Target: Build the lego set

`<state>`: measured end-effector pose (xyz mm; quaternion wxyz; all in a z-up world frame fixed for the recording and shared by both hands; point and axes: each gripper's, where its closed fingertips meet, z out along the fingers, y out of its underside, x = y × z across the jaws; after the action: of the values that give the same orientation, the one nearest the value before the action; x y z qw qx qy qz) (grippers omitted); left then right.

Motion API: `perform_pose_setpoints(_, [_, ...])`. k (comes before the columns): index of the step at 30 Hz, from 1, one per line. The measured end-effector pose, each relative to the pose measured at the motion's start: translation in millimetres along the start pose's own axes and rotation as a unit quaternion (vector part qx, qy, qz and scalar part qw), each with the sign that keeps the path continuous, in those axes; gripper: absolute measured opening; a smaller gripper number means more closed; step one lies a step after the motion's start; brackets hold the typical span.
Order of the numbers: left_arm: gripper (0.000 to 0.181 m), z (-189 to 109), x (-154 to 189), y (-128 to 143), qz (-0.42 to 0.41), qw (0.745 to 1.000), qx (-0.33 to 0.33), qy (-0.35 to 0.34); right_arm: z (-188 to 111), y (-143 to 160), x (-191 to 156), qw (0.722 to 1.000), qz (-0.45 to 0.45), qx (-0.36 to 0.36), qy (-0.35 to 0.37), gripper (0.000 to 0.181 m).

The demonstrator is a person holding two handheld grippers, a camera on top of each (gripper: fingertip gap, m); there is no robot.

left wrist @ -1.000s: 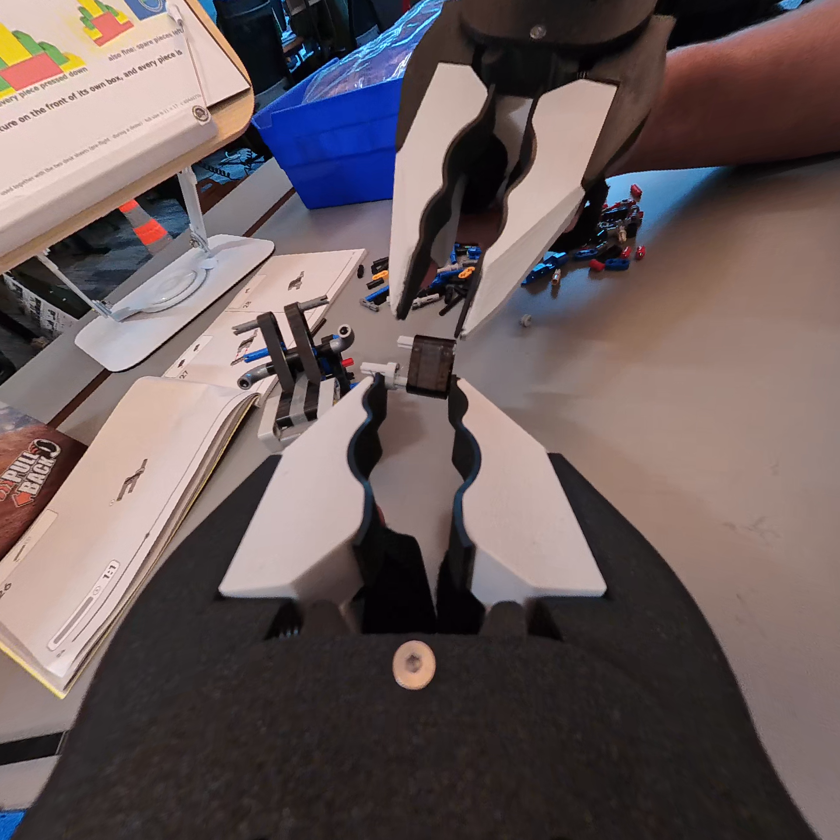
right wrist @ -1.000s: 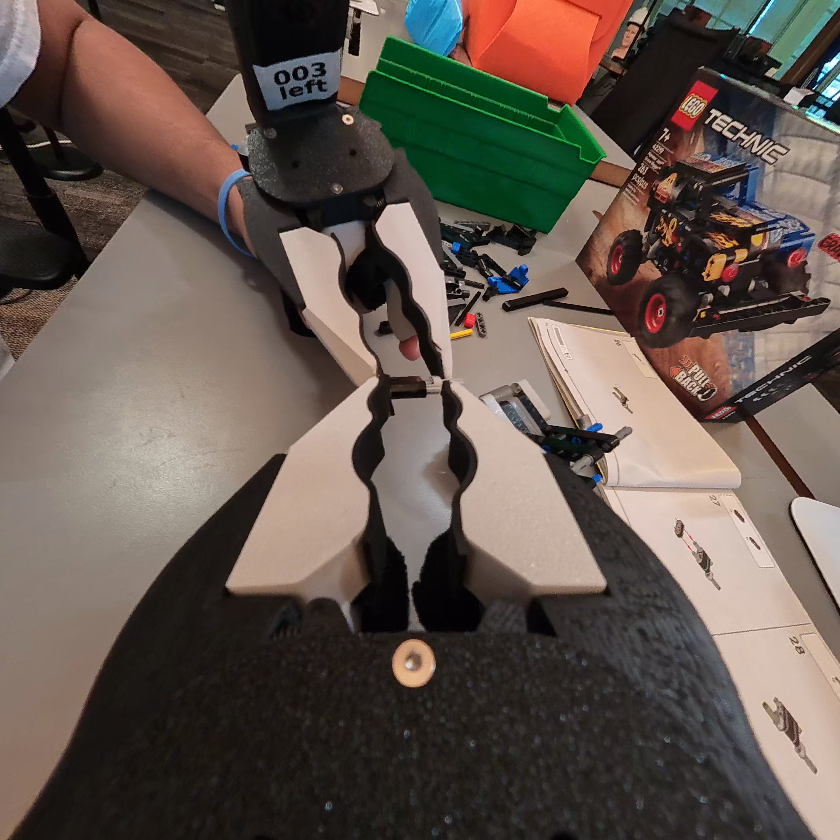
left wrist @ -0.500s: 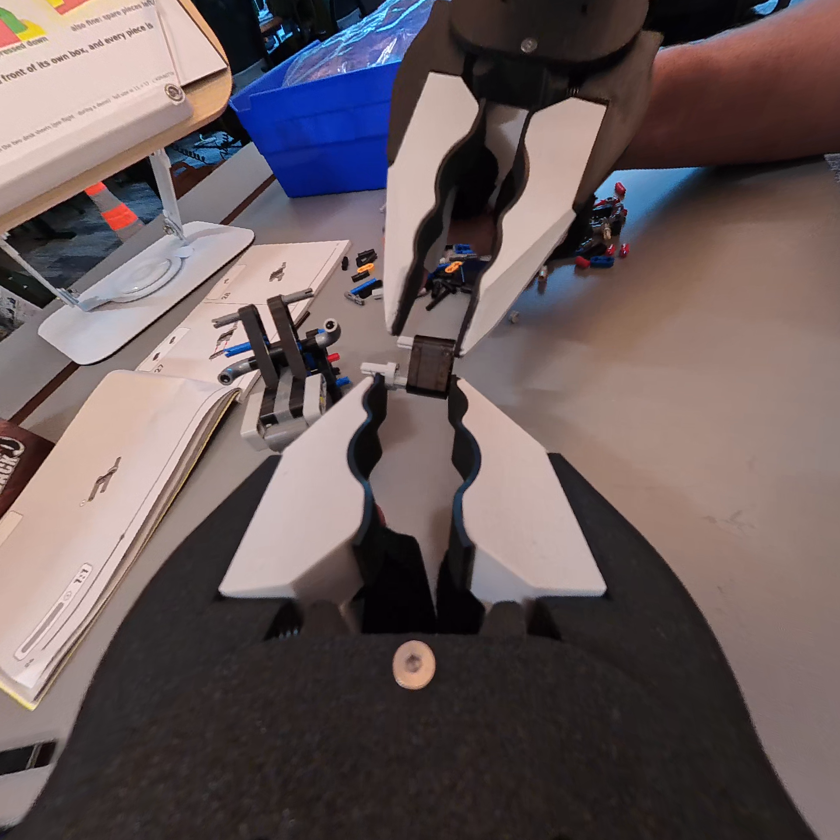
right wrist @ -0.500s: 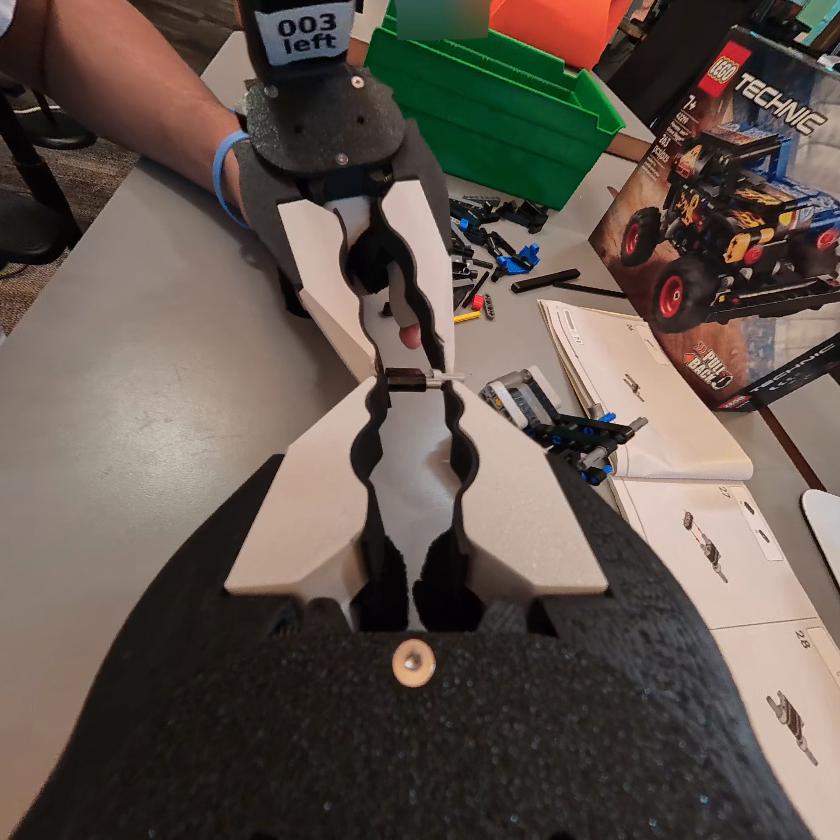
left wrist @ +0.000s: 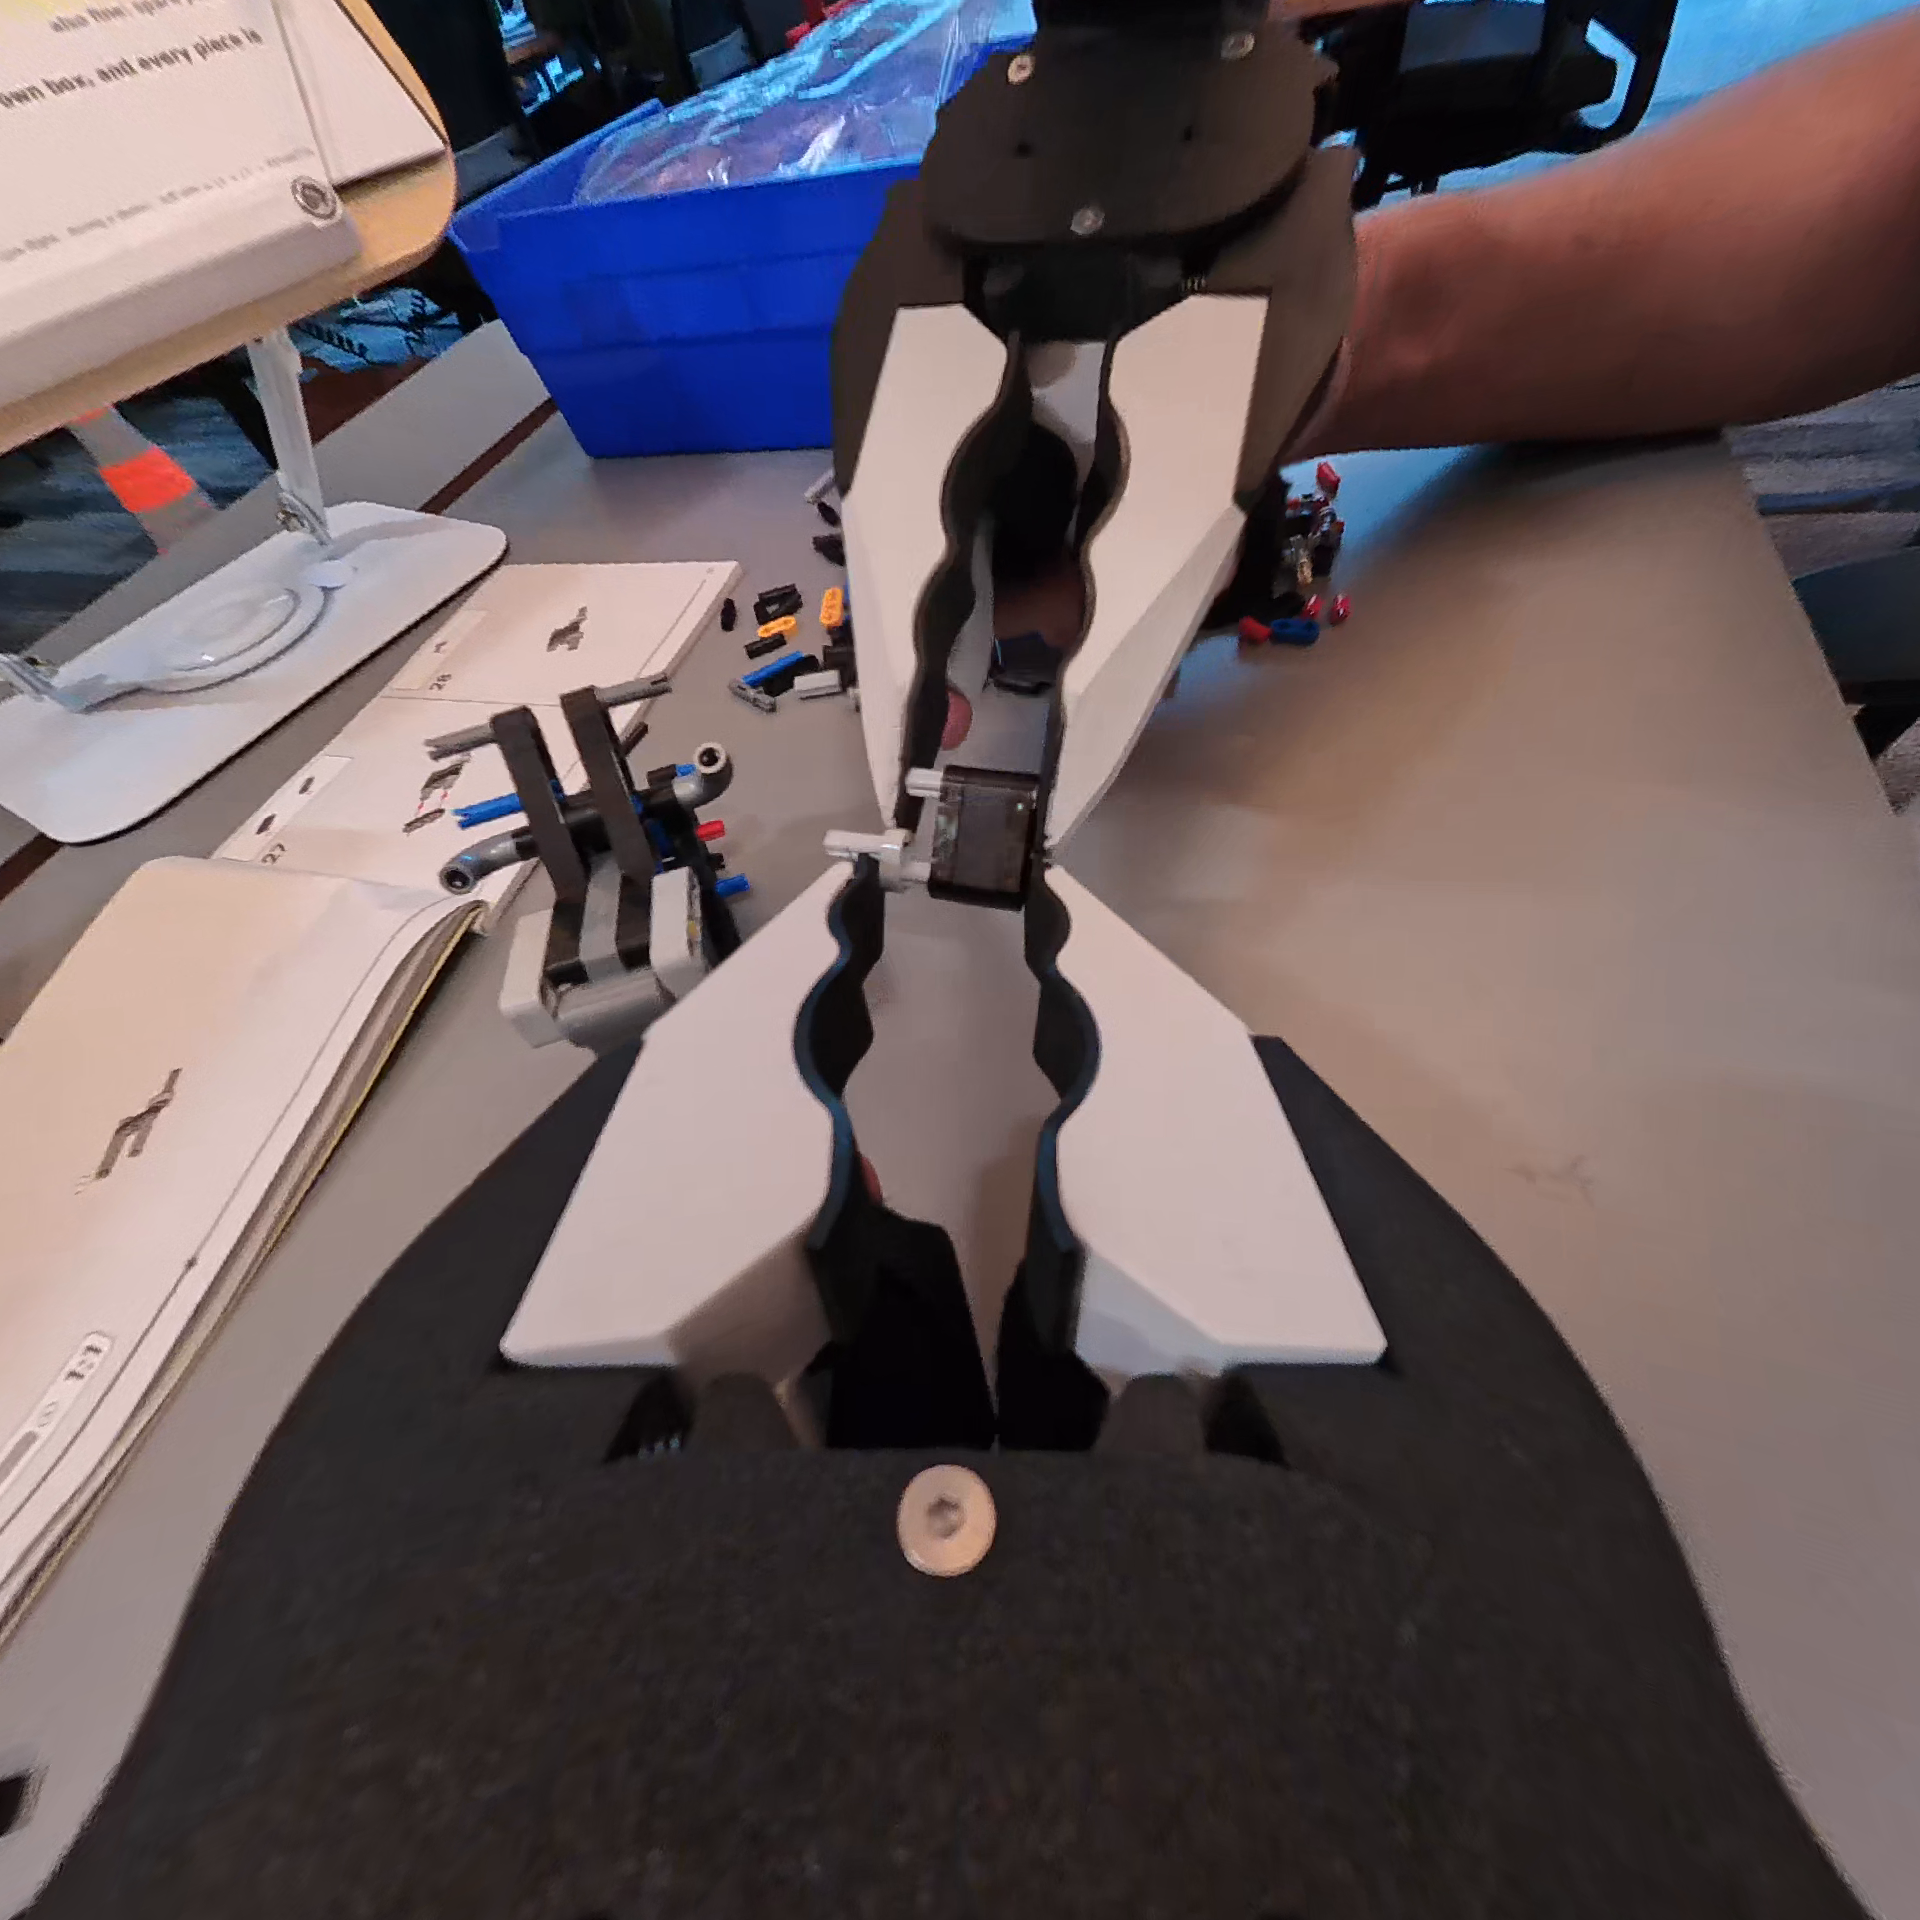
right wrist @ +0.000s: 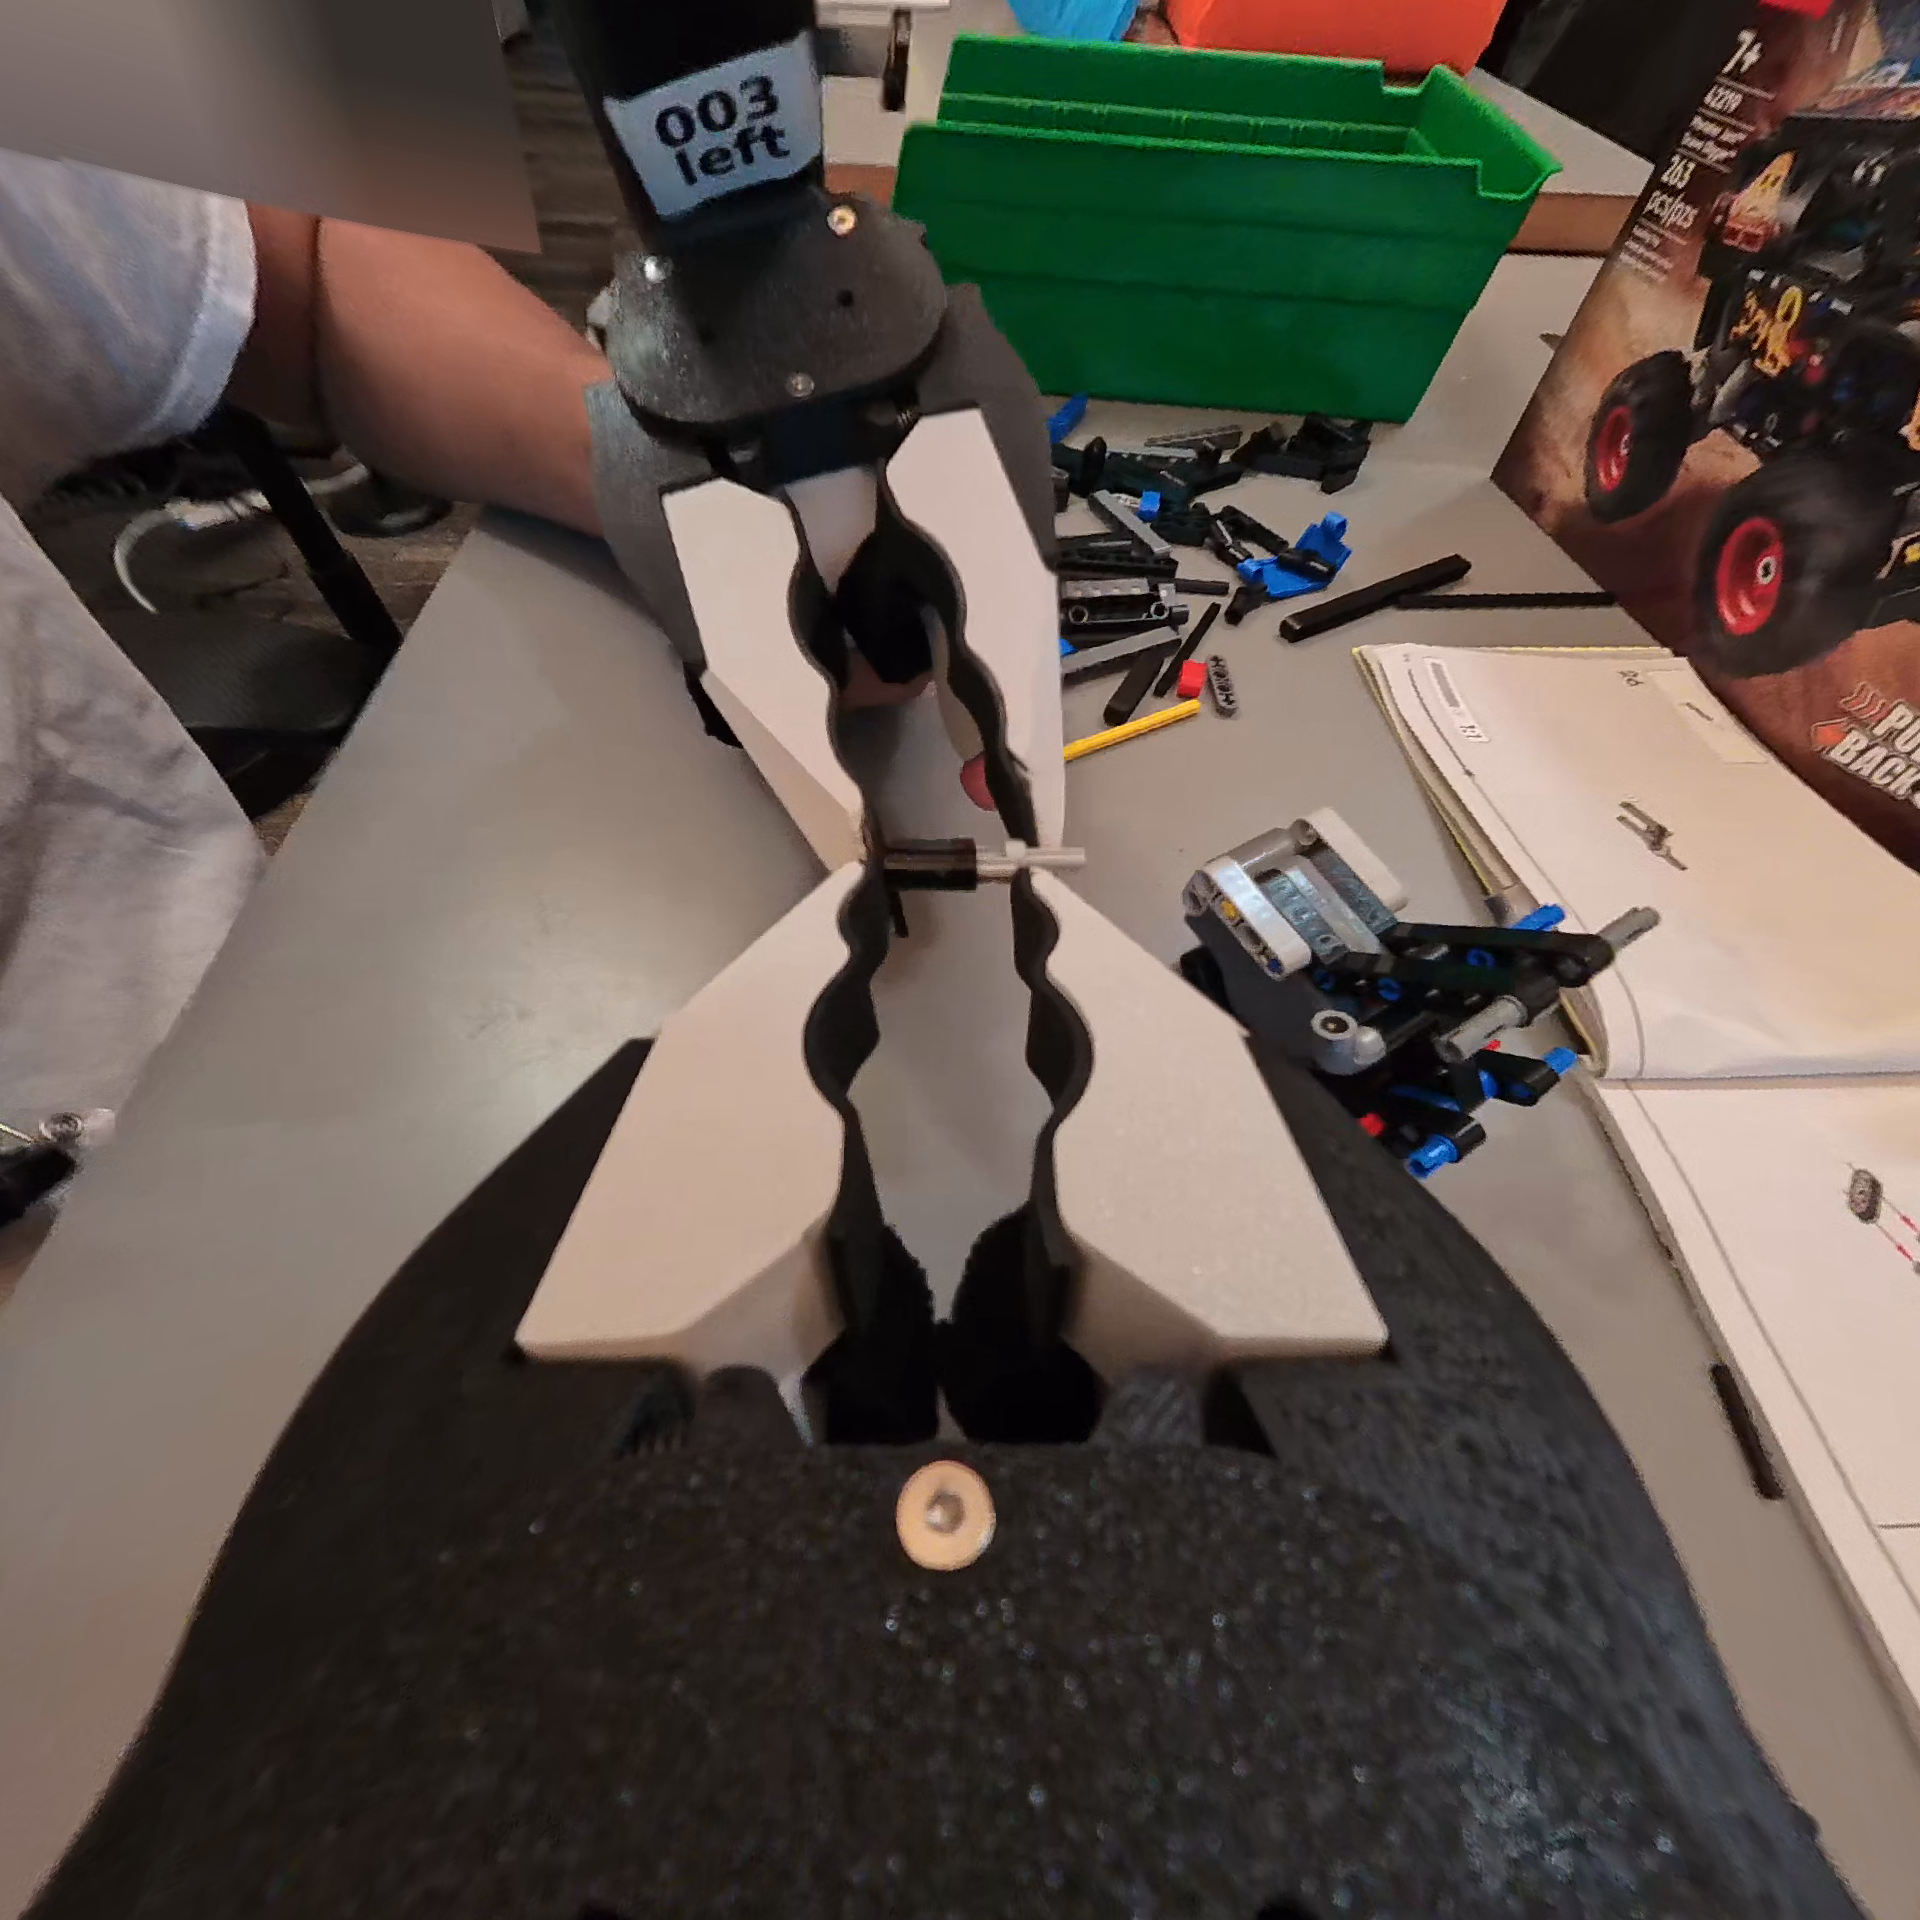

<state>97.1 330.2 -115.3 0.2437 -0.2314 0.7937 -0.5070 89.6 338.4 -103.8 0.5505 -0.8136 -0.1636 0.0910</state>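
Grey table carries loose pieces, manual, green bin.

Office workroom: grey table, storage bins, office chair

Small black block with a light-grey pin jutting from one side, held level above the grey table, clear of its surface. Partly built assembly of grey housing, black beams and blue pins, tipped on its side on the table just beside the open instruction booklet. Loose black, blue, red and orange pieces scattered on the table farther off, next to the green bin.
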Motion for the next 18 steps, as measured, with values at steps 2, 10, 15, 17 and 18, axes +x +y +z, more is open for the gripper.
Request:
perform_pose_setpoints(2, [0.024,-3.2,-3.3,-4.0,0.009,1.000,0.009,-0.007,-2.8,-7.6,2.7,0.999,0.038,0.024,-0.009,0.023])
perform_pose_setpoints(10, [0.043,-11.5,-25.0,-11.4,0.164,0.976,0.004,-0.141,-13.5,-22.0,21.8,0.967,0.226,0.103,-0.055,0.022])
perform_pose_setpoints(15, [0.032,-12.2,-17.5,-20.2,0.283,0.937,0.019,-0.206,-6.4,-27.3,10.4,0.951,0.271,0.117,-0.097,0.022])
perform_pose_setpoints(17, [0.027,-11.1,-14.2,-20.5,0.290,0.935,0.018,-0.204,-2.8,-27.8,4.6,0.950,0.269,0.115,-0.106,0.022])
perform_pose_setpoints(18, [0.024,-11.4,-13.5,-21.3,0.293,0.934,0.020,-0.206,-1.2,-28.3,1.5,0.950,0.268,0.114,-0.112,0.022])
